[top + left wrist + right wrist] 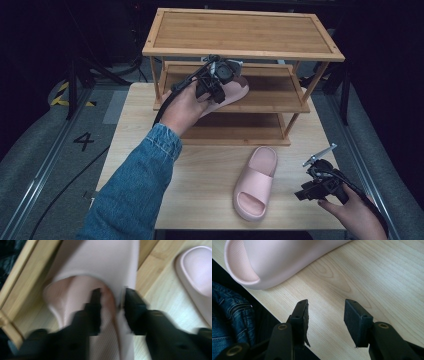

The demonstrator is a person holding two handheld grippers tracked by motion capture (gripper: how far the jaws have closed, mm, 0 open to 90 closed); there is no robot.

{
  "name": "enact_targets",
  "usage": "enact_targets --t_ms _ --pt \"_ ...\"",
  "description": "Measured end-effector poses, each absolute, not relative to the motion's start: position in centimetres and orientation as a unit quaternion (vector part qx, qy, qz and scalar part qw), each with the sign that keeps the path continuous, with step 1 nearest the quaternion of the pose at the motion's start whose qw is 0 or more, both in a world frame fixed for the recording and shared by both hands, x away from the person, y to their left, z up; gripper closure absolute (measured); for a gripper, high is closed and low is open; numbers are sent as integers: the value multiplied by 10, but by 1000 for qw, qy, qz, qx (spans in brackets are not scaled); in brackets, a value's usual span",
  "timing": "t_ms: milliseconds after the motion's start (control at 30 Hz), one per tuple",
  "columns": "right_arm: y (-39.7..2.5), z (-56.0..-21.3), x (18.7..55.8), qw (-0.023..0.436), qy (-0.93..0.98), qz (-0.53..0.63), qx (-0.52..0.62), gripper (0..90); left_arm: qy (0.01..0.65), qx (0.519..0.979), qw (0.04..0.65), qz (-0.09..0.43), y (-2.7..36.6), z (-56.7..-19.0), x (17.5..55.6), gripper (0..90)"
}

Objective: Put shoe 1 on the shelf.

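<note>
My left gripper (pixel 215 84) is shut on a pink slipper (pixel 234 91) and holds it over the middle shelf of a bamboo shoe rack (pixel 240 35). In the left gripper view, one jaw of the gripper (pixel 111 300) sits inside the slipper (pixel 100 260) and the other outside its side wall. A second pink slipper (pixel 257 182) lies on the table in front of the rack, toe toward me. My right gripper (pixel 302 194) hovers open just right of it near the table's front edge. In the right gripper view nothing lies between the jaws of this gripper (pixel 325 312), and the slipper's toe (pixel 277 257) is ahead to the left.
The rack has three tiers; its top (pixel 280 30) and bottom shelf (pixel 235 131) are bare. The light wooden table (pixel 200 170) has free room at its left and front. The table's near edge and denim-clad legs (pixel 227 315) lie left of the right gripper.
</note>
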State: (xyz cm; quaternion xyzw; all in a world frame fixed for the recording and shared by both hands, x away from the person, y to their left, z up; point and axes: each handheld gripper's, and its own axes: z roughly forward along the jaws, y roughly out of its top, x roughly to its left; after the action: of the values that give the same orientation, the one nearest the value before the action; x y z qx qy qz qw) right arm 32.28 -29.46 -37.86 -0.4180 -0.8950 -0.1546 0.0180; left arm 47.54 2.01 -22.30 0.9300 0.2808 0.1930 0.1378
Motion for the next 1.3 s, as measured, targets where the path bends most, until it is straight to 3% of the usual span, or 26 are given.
enact_targets --t_ms 333,400,633,1000,1300 --pt "-287 -381 333 27 -898 -153 -411 540 315 930 153 110 53 -207 459 573" --pt "-285 -380 334 26 -899 -154 -408 540 319 929 152 109 64 -204 452 579" --pt "-276 -381 339 25 -906 -153 -394 539 373 914 126 101 107 -208 445 757" --pt "-274 -384 341 33 -906 -154 -393 534 415 897 124 92 154 -225 471 811" --pt "-276 -384 340 35 -905 -156 -394 532 427 891 126 83 156 -238 482 791"
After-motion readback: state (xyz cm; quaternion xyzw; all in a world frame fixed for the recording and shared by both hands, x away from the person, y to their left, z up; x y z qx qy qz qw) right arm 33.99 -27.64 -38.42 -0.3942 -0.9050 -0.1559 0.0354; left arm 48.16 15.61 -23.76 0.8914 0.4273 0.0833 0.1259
